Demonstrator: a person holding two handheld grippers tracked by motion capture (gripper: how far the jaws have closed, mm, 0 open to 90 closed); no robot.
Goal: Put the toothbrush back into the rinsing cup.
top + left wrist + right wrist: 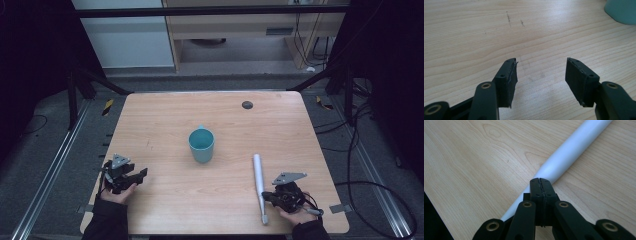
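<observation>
Though the white tube [259, 186] lies just beside the right gripper [270, 196], that gripper's jaws are pressed flat together with nothing between them, their tips resting over the tube's rounded side in the right gripper view [564, 157]. The tube sits near the desk's [165, 115] front right corner, its long axis running from the front edge toward the back, one end pointing roughly at the teal cup [201, 145] in the middle. It looks light, rigid and smooth, so it will likely roll or slip; a hold across its middle, jaws squarely on both sides, seems safest. The left gripper [541, 75] hovers near the front left corner, jaws spread apart and empty, the cup well off.
</observation>
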